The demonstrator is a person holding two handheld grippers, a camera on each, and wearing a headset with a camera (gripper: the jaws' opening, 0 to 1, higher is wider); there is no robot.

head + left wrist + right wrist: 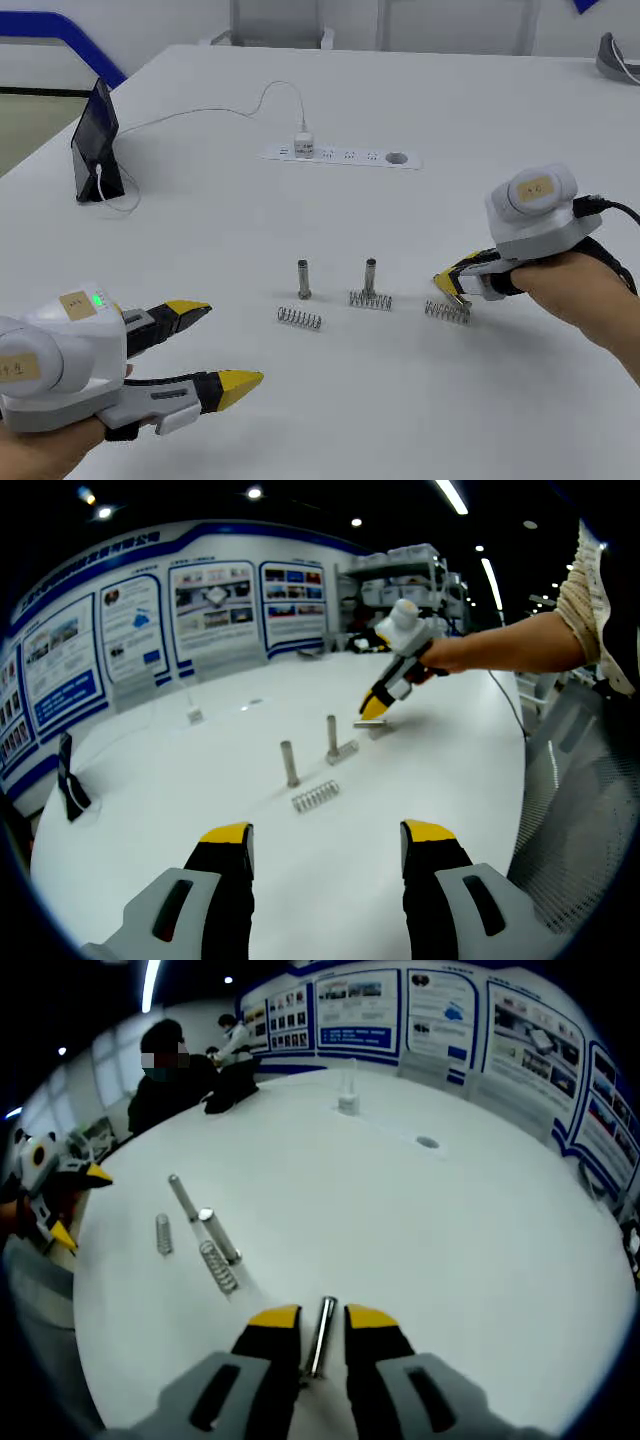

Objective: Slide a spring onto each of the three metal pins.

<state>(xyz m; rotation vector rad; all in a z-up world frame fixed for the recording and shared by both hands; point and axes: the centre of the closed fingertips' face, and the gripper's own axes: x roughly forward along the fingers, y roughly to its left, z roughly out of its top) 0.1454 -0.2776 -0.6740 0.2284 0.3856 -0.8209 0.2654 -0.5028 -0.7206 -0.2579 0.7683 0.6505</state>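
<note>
Head view showed no spring fitted yet. Two pins (303,279) stood upright and bare mid-tabletop (450,120). Three springs (299,318) lay flat on their 6 o'clock side, one against the right pin's foot. My right hand-held gripper (452,288), at 3 o'clock from the pins, was clamped on the third pin (321,1330), close above the rightmost spring (447,312). My left hand-held gripper (231,343) hung at 8 o'clock, jaws apart. I judged all three springs were left to do.
</note>
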